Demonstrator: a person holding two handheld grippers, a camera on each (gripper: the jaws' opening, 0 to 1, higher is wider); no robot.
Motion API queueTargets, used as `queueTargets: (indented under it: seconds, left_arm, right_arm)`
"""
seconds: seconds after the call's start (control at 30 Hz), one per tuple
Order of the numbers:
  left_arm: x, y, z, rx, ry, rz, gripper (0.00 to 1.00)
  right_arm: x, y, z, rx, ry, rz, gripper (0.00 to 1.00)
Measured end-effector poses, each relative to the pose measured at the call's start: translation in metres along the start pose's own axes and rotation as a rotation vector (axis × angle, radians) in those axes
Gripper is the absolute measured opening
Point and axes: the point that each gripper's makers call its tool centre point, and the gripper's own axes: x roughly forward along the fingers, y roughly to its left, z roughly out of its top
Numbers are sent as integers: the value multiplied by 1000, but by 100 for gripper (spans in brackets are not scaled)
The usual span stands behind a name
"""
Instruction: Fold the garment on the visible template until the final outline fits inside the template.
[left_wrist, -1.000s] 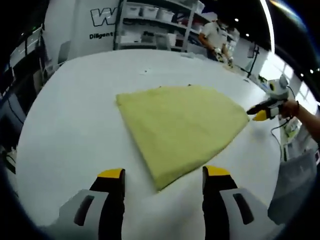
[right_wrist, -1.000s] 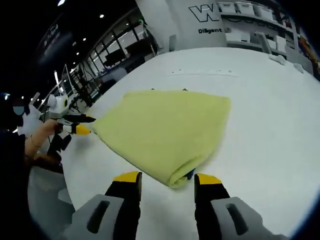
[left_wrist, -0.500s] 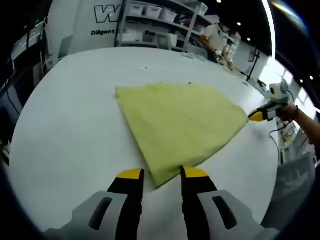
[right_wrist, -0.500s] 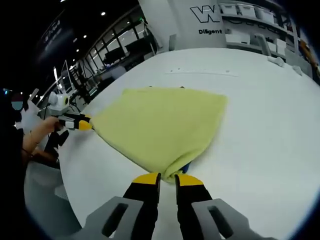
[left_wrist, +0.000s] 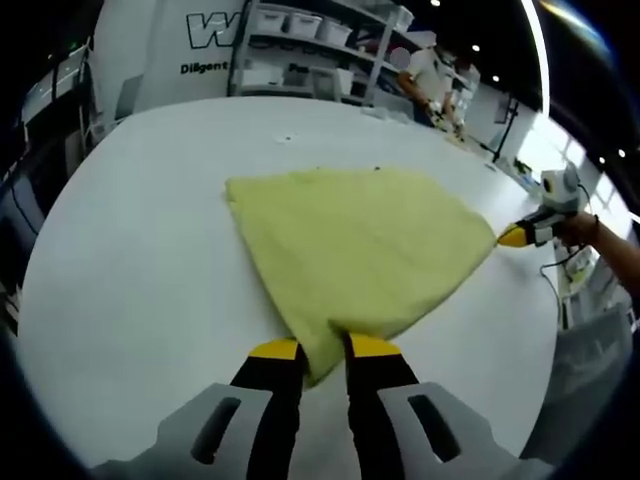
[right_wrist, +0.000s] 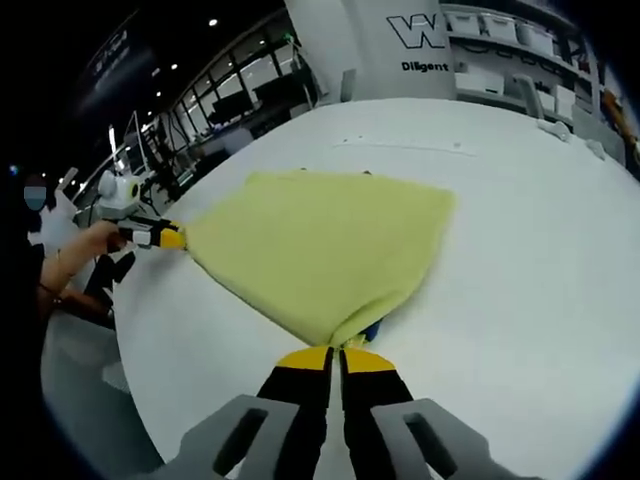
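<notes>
While lying folded on the white table (left_wrist: 130, 250), garment (left_wrist: 355, 250) spreads as a yellow-green wedge, with small dark template marks just past its far edge. Nearest corner of the garment caught between the yellow-tipped jaws of the left gripper (left_wrist: 322, 348), which are drawn close on the cloth with a narrow strip of it between them. At the garment's far right tip in the left gripper view, right gripper (left_wrist: 522, 233), tips touching the cloth, held by a hand (left_wrist: 585, 225).

In the right gripper view, garment (right_wrist: 320, 250) again on the table (right_wrist: 520, 250), its near corner bunched and pinched by the right gripper (right_wrist: 335, 356), jaws pressed almost together on it. A bit of blue peeks from under the cloth right beside that corner. At the garment's left tip, left gripper (right_wrist: 160, 236), gripped by a hand (right_wrist: 95, 240).

Beyond the table from the garment, shelves (left_wrist: 320, 45) with white bins, and a person (left_wrist: 430, 75) standing near them.
</notes>
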Motion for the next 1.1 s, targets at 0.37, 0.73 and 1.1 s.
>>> queueTargets:
  seconds: [0.37,0.73,1.1]
  left_arm:
    - [0,-2,0,4,-1,-5,7]
    - [1,-1,2,23,1,-8,0]
    - [-2,-4,1,33,0,-25,0]
  right_arm:
    - [6,-1,1,-9,8,5,0]
    - [-3,-10,2,-75,26,-10,0]
    - [-20,-31,0,-101,37,-51,0]
